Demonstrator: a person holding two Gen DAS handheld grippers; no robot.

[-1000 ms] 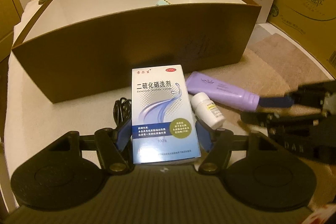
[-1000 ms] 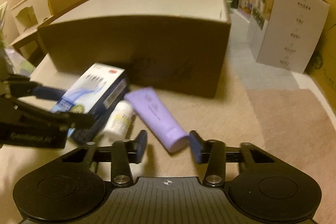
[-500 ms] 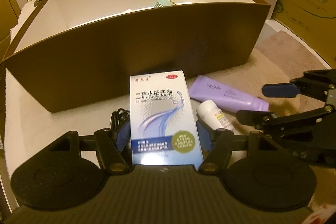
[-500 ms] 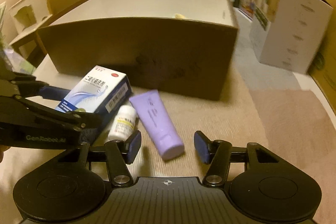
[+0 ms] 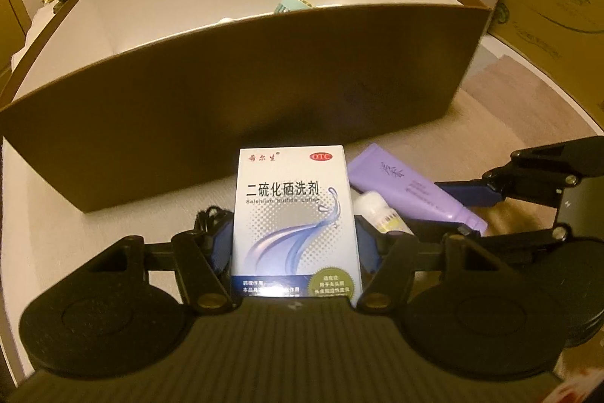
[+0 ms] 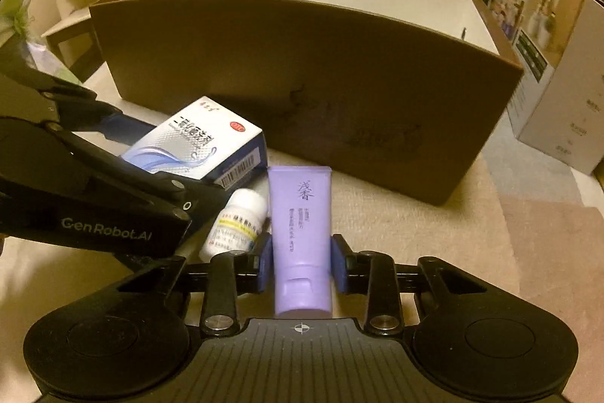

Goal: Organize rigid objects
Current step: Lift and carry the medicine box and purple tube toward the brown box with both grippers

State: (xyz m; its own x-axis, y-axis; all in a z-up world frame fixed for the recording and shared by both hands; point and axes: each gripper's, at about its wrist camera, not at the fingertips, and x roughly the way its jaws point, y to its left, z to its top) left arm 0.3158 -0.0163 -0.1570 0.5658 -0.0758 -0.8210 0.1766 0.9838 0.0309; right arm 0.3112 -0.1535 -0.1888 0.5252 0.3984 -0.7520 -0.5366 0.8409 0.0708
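Left gripper (image 5: 294, 244), lower centre of its own view: jaws partly open and set against both long sides of a white-and-blue medicine box (image 5: 294, 218), apparently gripping it; box lying just in front of the brown storage box (image 5: 241, 93) that fills the upper half of the frame.

Right gripper (image 6: 301, 261), lower centre of its own view: jaws closing on a purple tube (image 6: 301, 221), pads at both flanks near the cap end, cap pointing toward the camera. Touching the tube's left side, a small white pill bottle (image 6: 238, 218), lying down, wedged between tube and medicine box.

Likely risks from here:
- Tube soft and tapering: a squeeze near the cap could let it slide out or swing down on lifting.
- Pill bottle touching both held things: raising either could roll it away across the beige surface.
- Two grippers close together at lower left of the right view: a sideways lift could knock them together.
- Tall front wall of the storage box: too low a carry could catch the rim.
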